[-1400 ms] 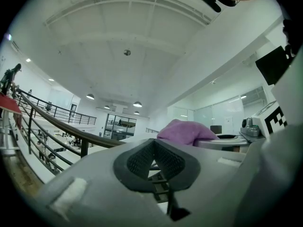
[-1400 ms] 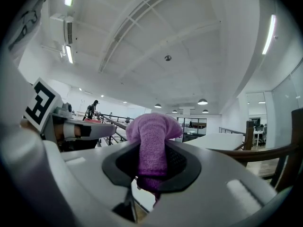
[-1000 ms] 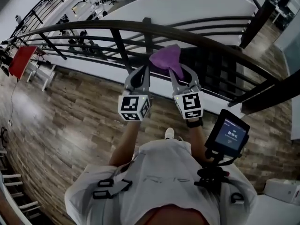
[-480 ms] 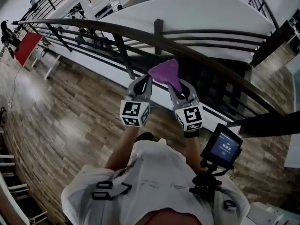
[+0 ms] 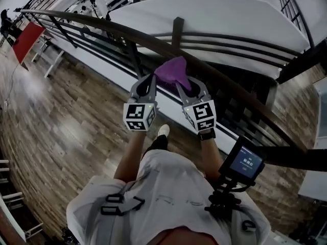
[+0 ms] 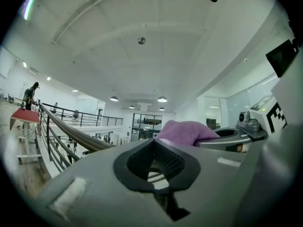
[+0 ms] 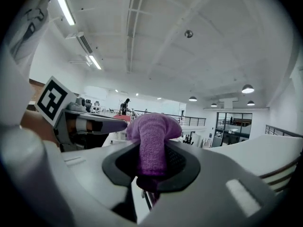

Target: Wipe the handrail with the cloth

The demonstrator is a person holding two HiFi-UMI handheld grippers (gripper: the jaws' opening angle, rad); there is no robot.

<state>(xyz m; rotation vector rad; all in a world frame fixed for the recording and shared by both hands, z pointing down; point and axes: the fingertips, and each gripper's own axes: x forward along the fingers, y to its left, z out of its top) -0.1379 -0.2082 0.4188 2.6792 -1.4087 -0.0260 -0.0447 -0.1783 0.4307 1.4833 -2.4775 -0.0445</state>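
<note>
A purple cloth (image 5: 172,70) bunches up between the jaws of my right gripper (image 5: 190,84), which is shut on it; in the right gripper view the purple cloth (image 7: 152,138) sticks up out of the jaws. The cloth hangs just below the dark curved handrail (image 5: 214,71) that crosses the head view. My left gripper (image 5: 147,83) sits beside it on the left, shut with nothing between its jaws. In the left gripper view the handrail (image 6: 71,130) runs off to the left and the cloth (image 6: 185,131) shows at the right.
Dark balusters (image 5: 132,52) and lower rails stand under the handrail. Beyond it is a drop to a lower floor with desks and a white curved wall (image 5: 204,14). Wooden flooring (image 5: 61,121) lies underfoot. A small screen device (image 5: 245,161) hangs at my right side.
Both grippers, with the cloth, have shifted slightly left and up the picture along the rail. The view has turned, so the handrail now runs more steeply down to the right.
</note>
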